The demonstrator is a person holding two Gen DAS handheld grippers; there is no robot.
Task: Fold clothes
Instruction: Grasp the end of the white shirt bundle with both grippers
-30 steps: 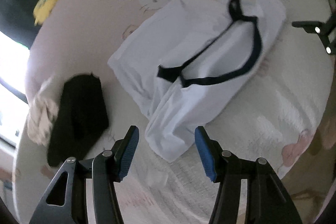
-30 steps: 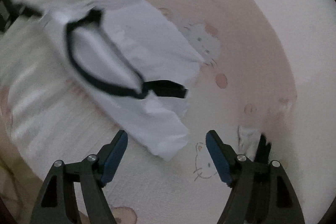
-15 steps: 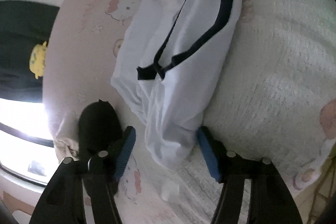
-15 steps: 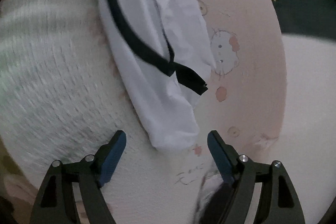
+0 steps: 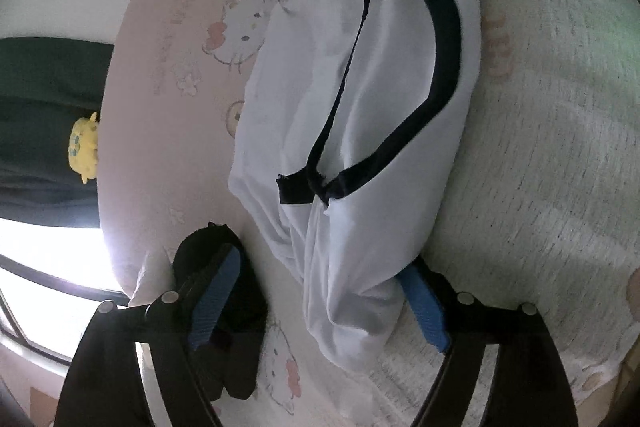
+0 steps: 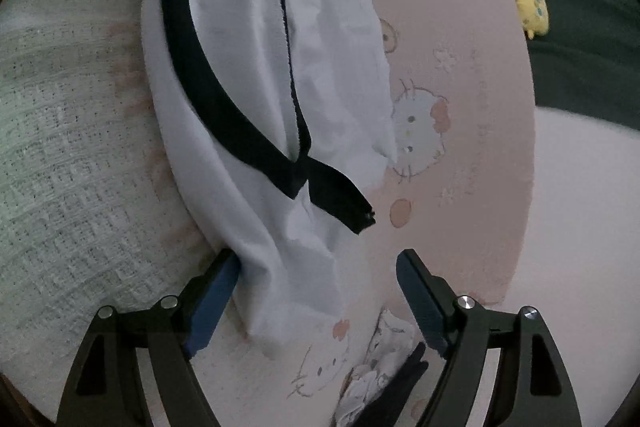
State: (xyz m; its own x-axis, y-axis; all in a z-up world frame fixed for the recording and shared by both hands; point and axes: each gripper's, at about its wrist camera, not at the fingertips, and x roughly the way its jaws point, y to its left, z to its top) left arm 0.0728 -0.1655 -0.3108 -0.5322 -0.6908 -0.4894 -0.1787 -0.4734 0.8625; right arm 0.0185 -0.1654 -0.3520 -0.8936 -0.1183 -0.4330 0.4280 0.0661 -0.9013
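Left wrist view: the left gripper point(image 5: 320, 307) has just been opening its jaws and now straddles the near end of the white garment point(image 5: 360, 131), fingers spread wide, the right pad touching cloth, nothing pinched. The garment lies rumpled in a long roll on the pink cartoon-cat bedsheet point(image 5: 180, 75), black trim point(image 5: 436, 39) looping across it (a dark item point(image 5: 212, 255) sits near-left).

Right wrist view: the right gripper point(image 6: 316, 299) brackets the opposite end of the garment, jaws spread, left pad against the fabric edge, not clamped.
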